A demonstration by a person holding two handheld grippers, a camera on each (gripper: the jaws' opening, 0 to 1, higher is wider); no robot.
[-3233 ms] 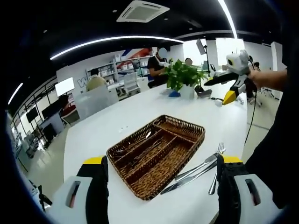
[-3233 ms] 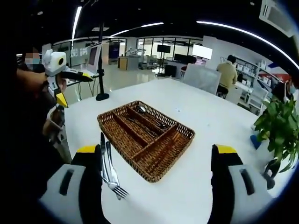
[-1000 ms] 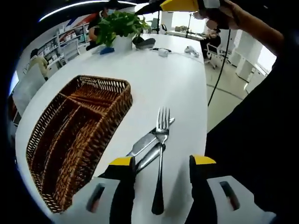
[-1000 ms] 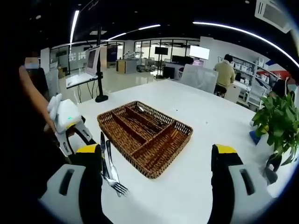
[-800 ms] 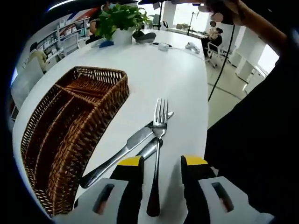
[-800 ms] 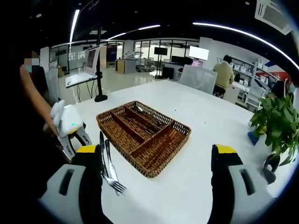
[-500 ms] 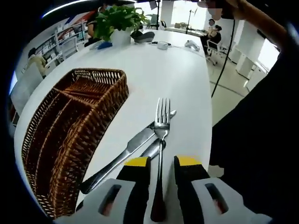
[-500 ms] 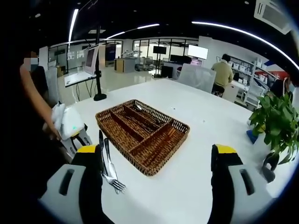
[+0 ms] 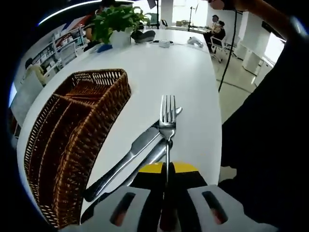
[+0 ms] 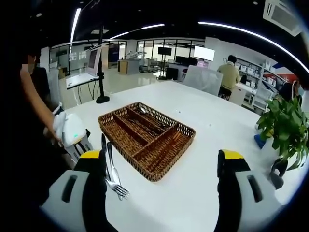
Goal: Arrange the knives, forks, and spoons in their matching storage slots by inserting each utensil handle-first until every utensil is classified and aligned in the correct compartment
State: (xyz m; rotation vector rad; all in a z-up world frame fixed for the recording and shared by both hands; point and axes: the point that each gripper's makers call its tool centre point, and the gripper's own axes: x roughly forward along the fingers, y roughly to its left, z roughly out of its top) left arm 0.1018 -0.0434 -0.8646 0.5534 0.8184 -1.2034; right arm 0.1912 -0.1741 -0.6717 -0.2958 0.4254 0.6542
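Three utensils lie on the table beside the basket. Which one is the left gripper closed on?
The fork: its handle runs between the left gripper's shut jaws. The two knives lie free beside it.

We record the tray (image 9: pixel 72 145) as brown woven wicker, its weave a criss-cross of dark and tan strands, on a plain white table (image 9: pixel 188 82). The fork (image 9: pixel 167 121) and knives (image 9: pixel 130 157) are bare silver steel. Both grippers, left gripper (image 9: pixel 165 169) and right gripper (image 10: pixel 159 159), have black jaws tipped yellow on white bodies; the plant (image 10: pixel 285 125) is green.
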